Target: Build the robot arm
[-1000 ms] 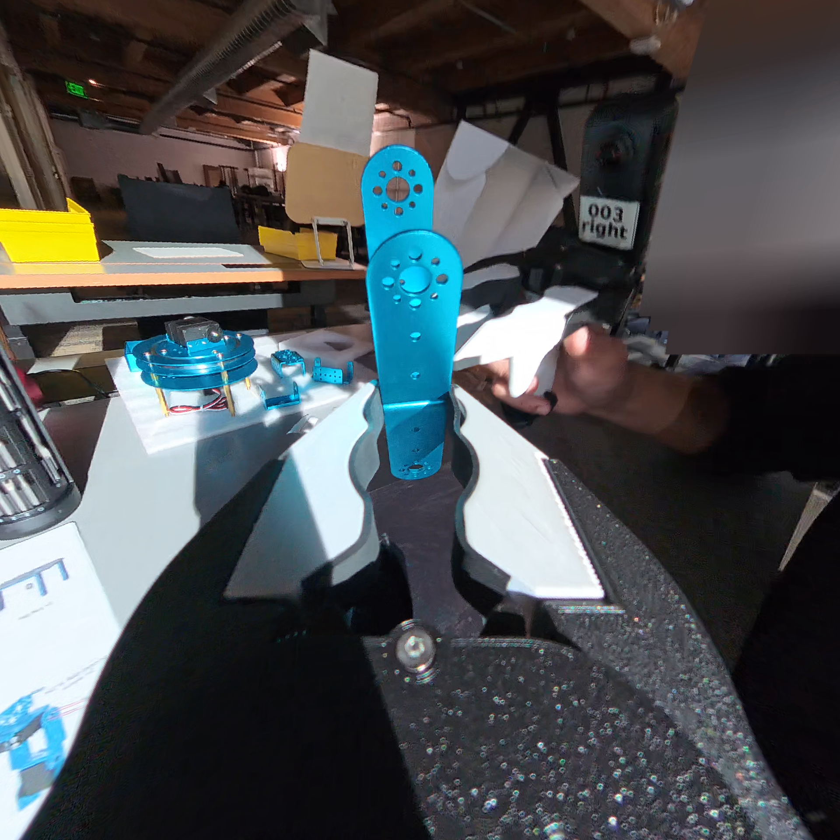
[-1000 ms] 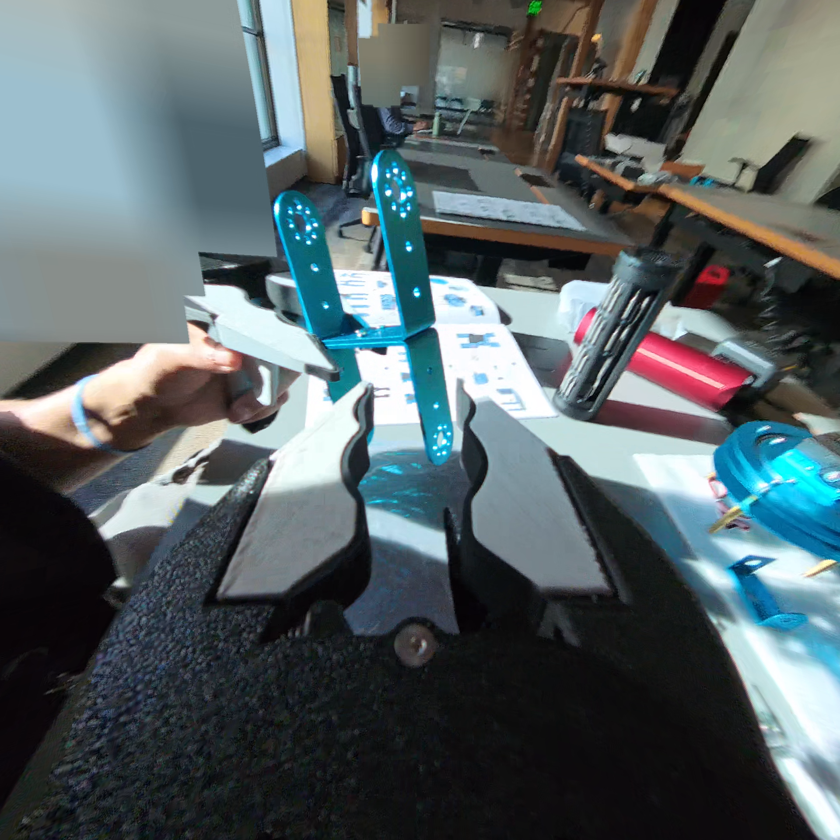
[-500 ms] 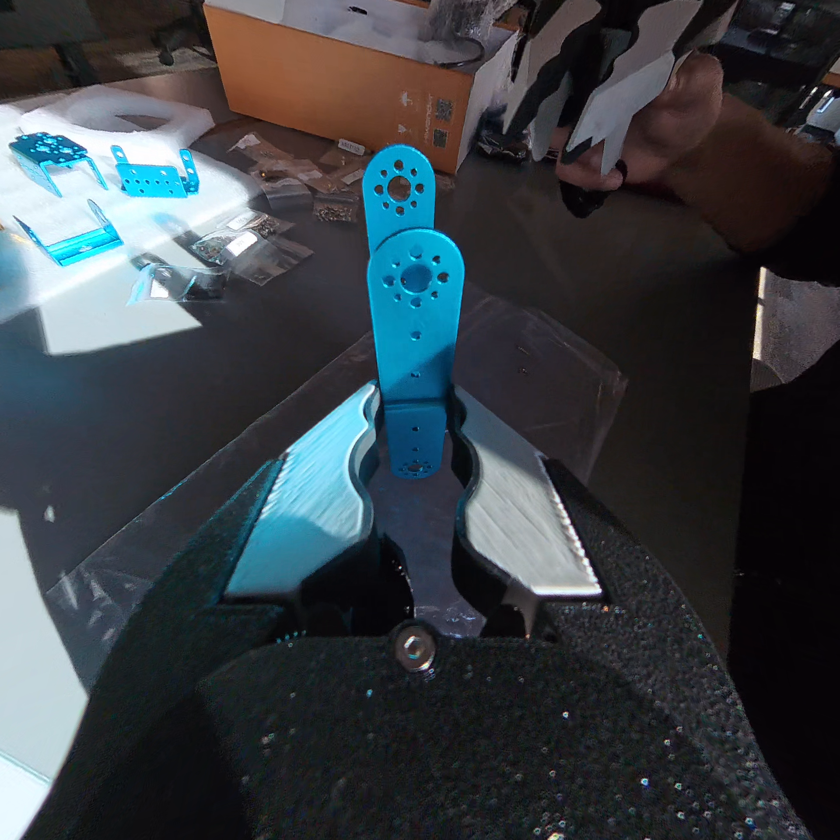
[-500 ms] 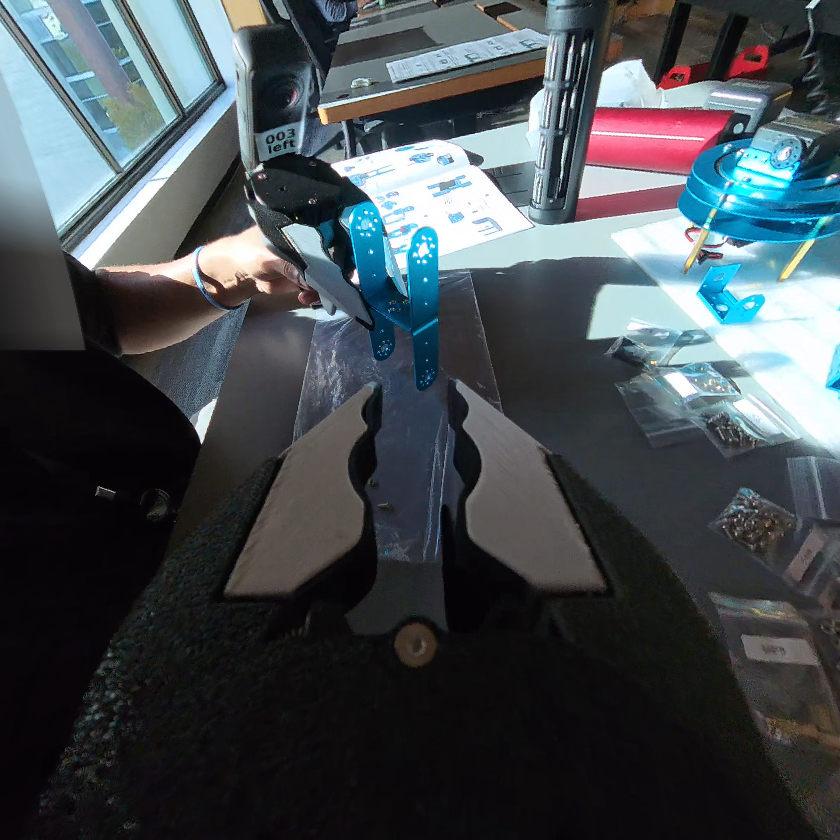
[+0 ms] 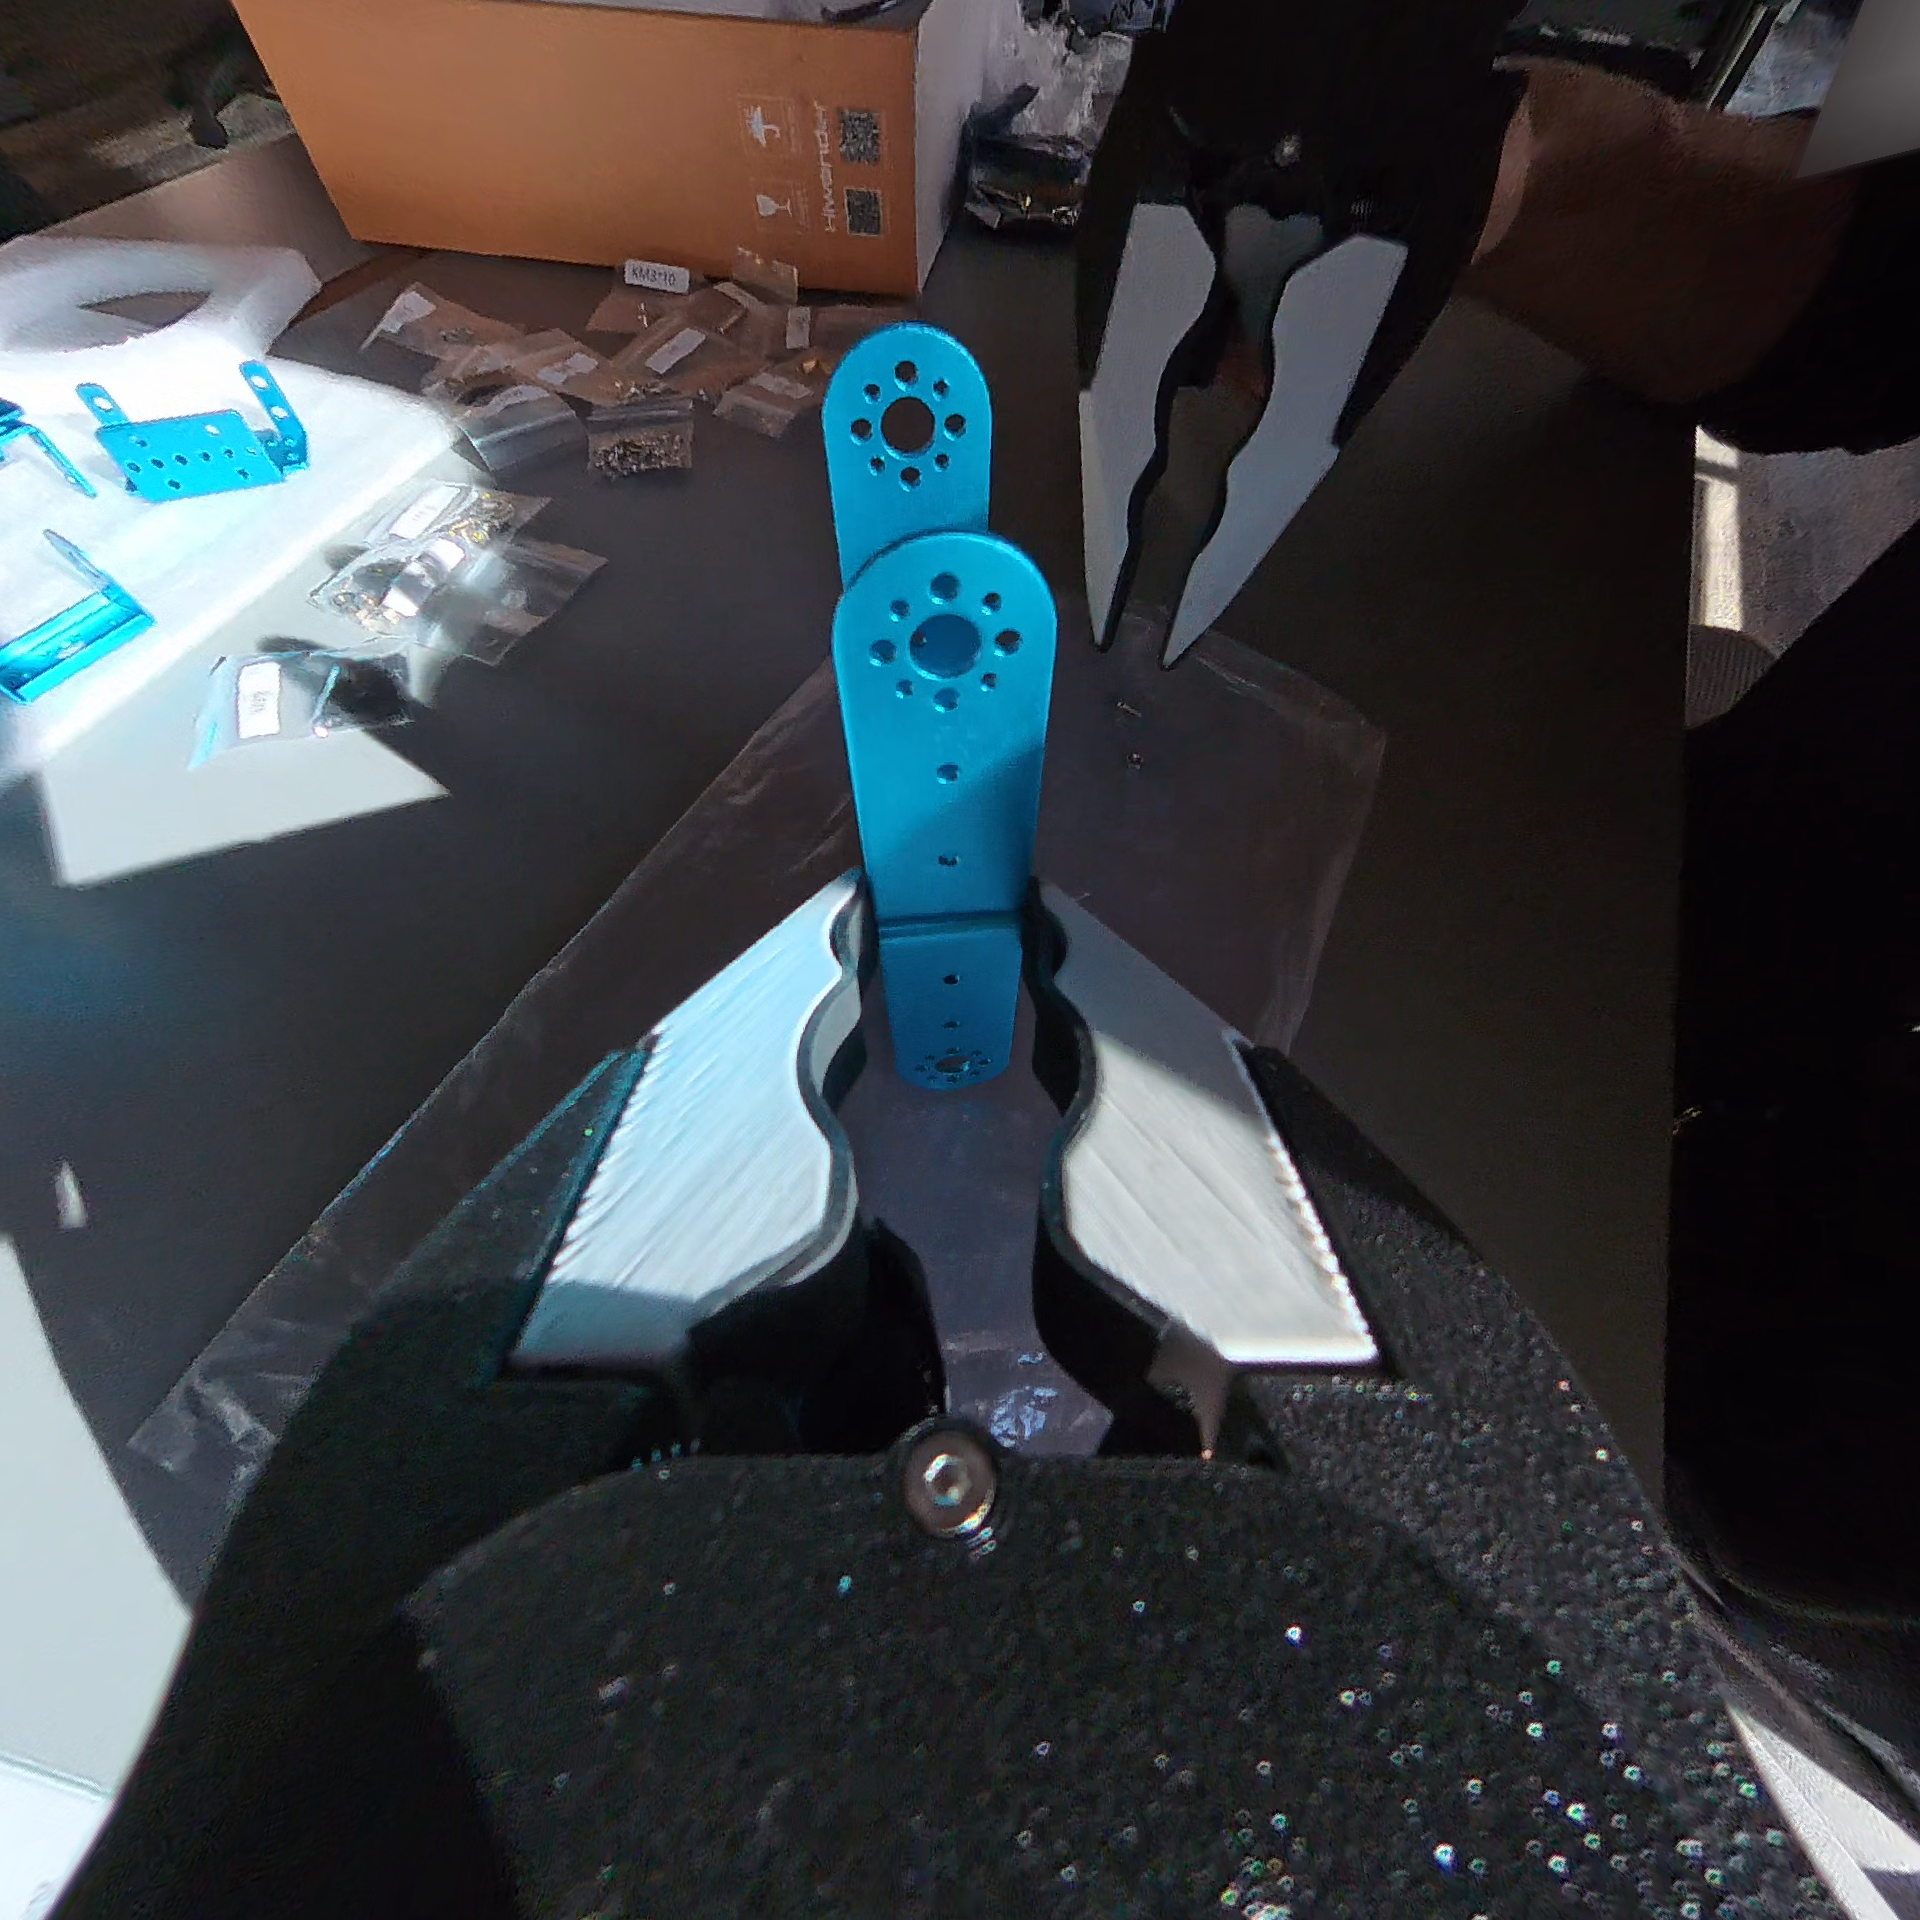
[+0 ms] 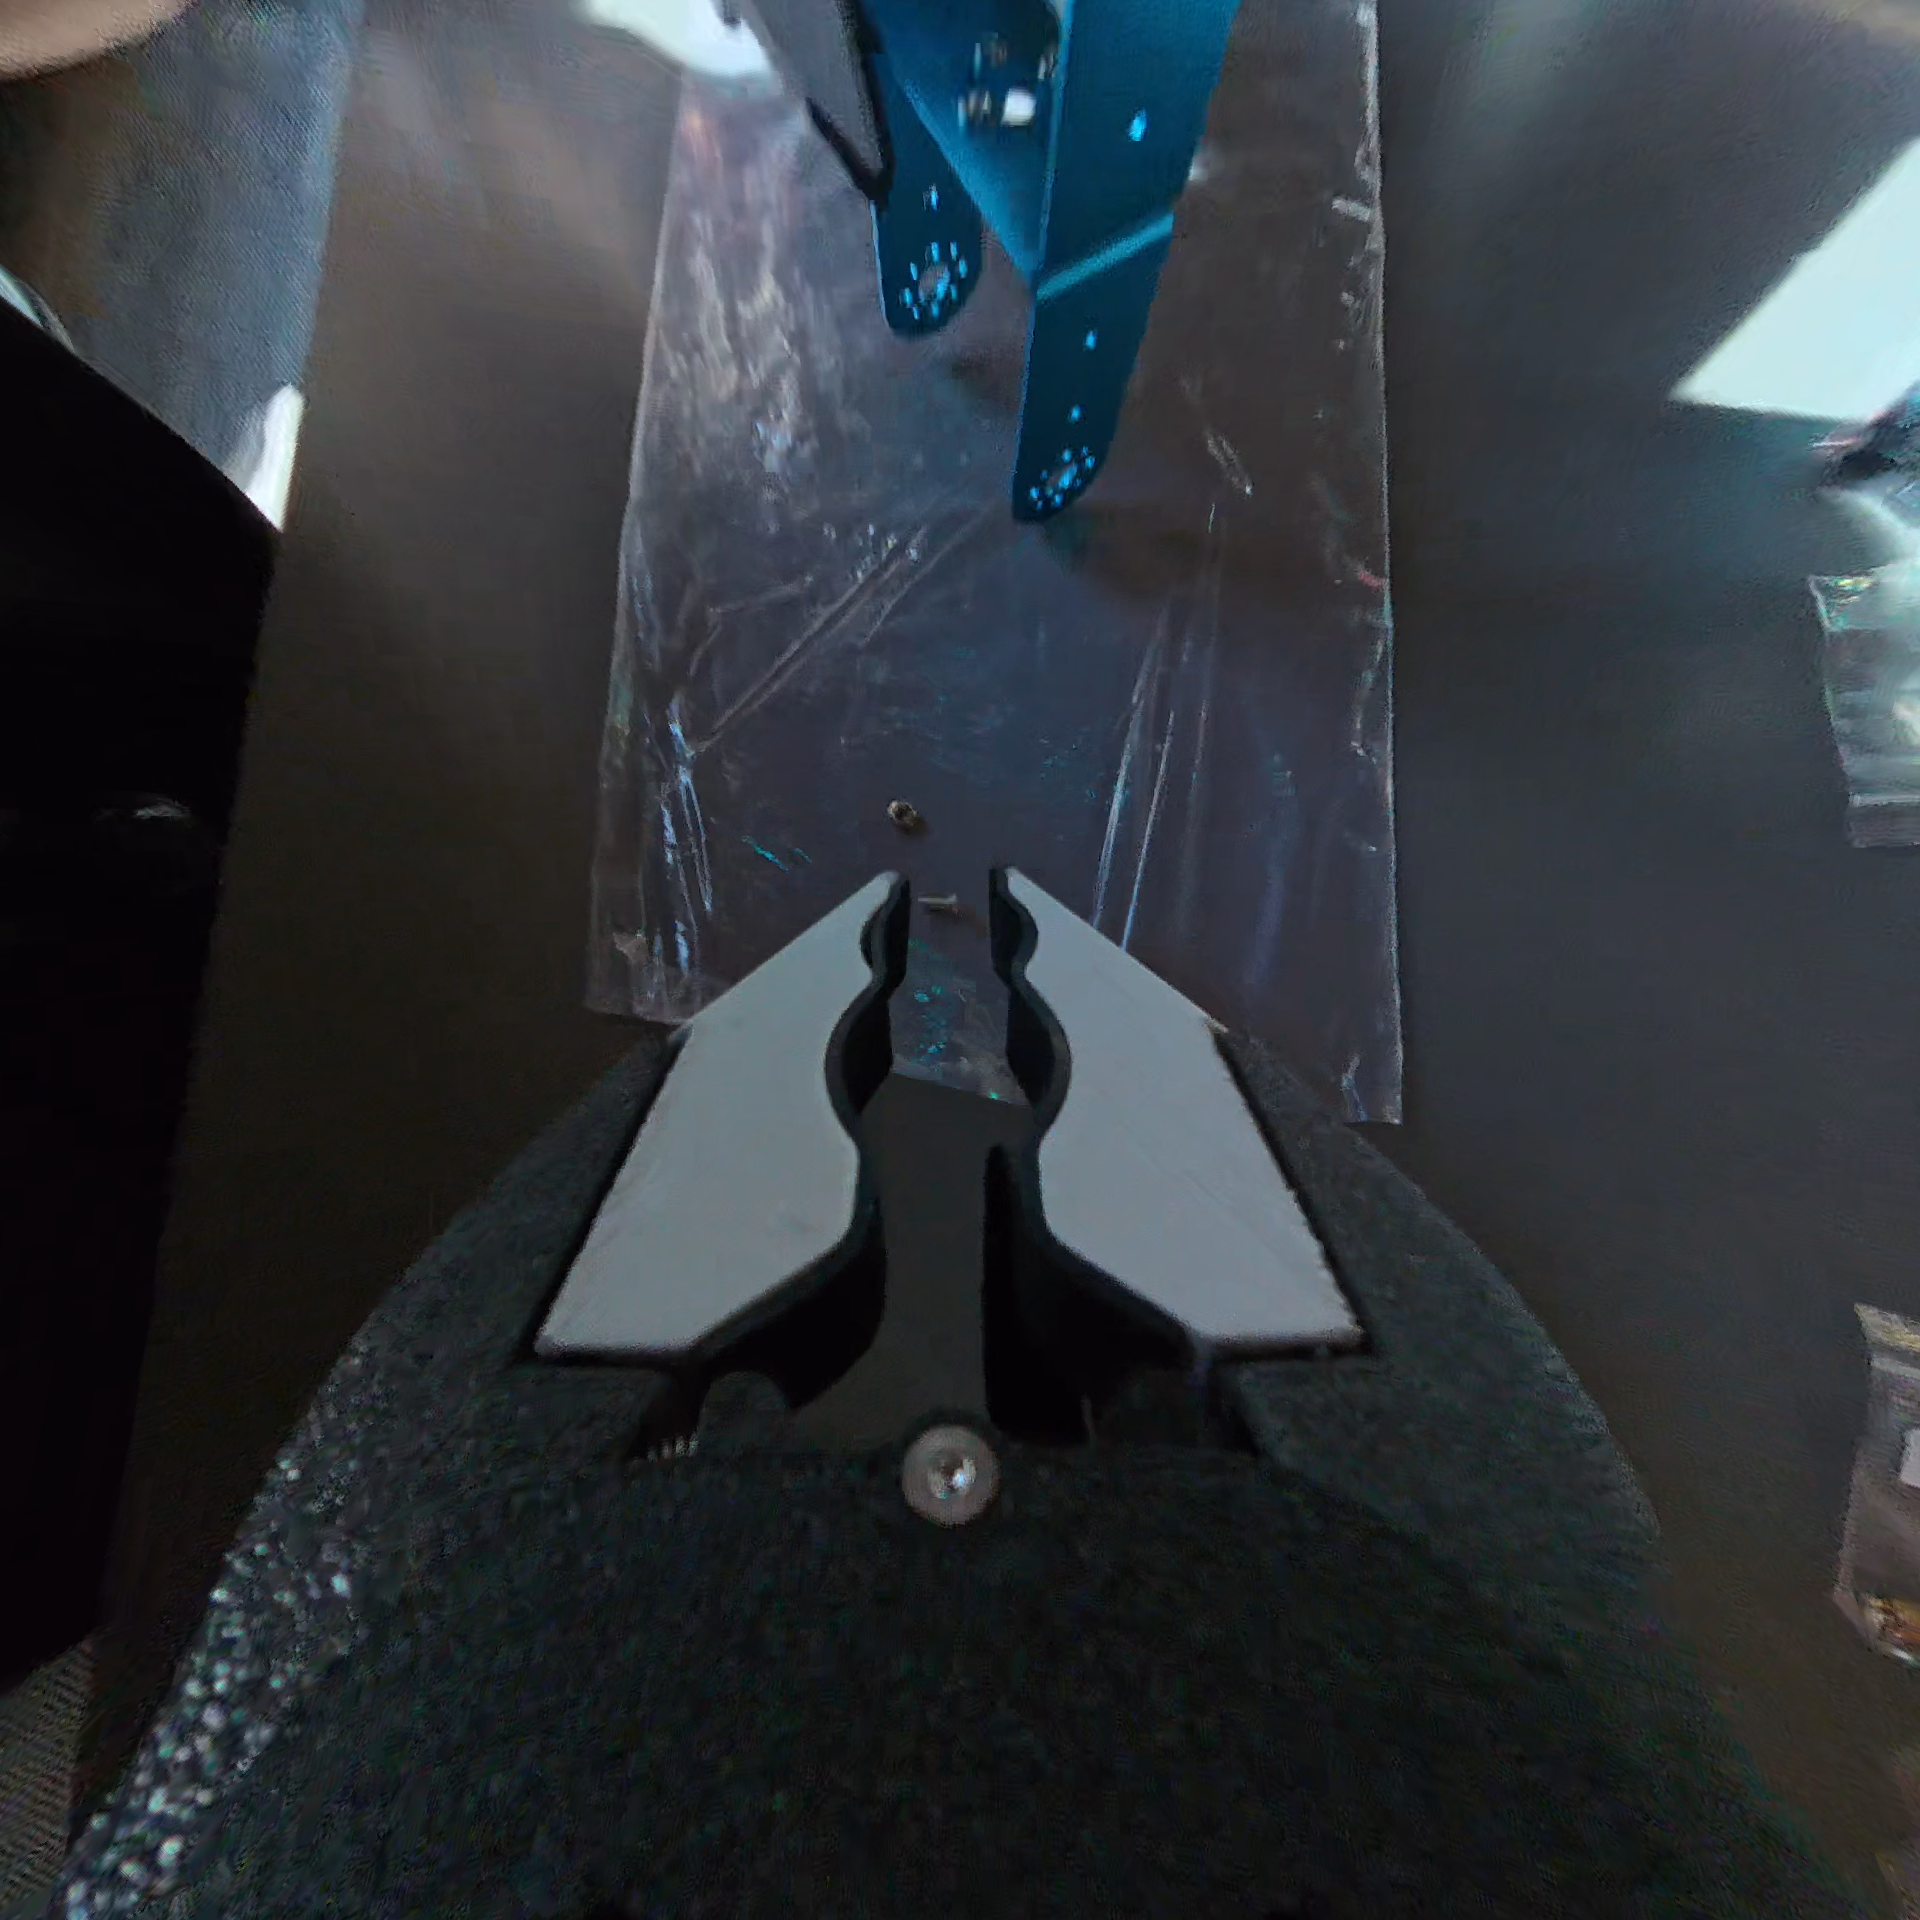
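Since half a second ago my right gripper (image 6: 945, 883) has dropped from high at 1 o'clock in the left wrist view to just over the clear plastic bag (image 6: 997, 644), tips pointing down. Its jaws stand narrowly apart, holding nothing; a small screw (image 6: 940, 906) lies between the tips, another tiny fastener (image 6: 906, 814) just beyond at 11 o'clock. My left gripper (image 5: 948, 914) clamps the blue U-bracket (image 5: 943, 748) by its base, both perforated arms sticking forward, hanging above the bag's far end. Blue brackets (image 5: 192, 442) and small parts bags (image 5: 457, 566) sit at 10 o'clock, cardboard box (image 5: 582, 125) at 11.
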{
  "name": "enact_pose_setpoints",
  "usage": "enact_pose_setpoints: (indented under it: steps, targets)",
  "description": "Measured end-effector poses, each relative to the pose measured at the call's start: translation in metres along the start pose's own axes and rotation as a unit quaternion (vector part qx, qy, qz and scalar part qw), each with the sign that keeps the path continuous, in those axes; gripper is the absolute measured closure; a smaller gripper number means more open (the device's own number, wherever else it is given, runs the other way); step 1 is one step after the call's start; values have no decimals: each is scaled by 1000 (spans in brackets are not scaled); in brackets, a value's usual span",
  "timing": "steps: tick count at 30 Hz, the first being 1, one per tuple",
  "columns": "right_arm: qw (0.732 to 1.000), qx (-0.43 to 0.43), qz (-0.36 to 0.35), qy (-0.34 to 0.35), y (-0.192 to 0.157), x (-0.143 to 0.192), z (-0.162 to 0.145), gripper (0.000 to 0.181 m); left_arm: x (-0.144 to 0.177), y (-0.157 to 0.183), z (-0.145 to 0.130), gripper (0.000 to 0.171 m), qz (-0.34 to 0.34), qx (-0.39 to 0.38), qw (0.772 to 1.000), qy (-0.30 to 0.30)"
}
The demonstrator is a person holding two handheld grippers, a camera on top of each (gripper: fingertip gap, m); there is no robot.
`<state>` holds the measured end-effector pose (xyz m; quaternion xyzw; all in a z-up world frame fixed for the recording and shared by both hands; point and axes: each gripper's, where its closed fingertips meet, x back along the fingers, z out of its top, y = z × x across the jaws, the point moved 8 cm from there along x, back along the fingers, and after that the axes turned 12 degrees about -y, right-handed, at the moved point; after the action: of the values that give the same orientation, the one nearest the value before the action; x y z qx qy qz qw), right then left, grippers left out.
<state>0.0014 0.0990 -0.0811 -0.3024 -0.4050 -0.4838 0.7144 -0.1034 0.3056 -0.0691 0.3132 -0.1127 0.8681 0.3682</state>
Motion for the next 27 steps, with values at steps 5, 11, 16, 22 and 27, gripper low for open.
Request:
enact_pose_setpoints:
  steps: [5, 11, 16, 22, 27]
  targets:
    - [1000, 12, 15, -17, 7, -5, -3, 177, 2, -4, -7, 144, 9, 5, 1000, 4]
    - [999, 3, 46, -18, 7, -16, -3, 176, 1, -2, -7, 144, 24, 6, 1000, 12]
    - [998, -6, 59, -19, 9, -18, -5, 178, 0, -1, -5, 144, 24, 6, 1000, 13]
    - [999, 21, 21, -20, 8, -16, -5, 179, -2, 1, -3, 144, 36, 24, 999, 16]
    - [995, 87, -50, -19, 2, -14, -4, 178, -2, 3, -2, 145, 55, 45, 997, 18]
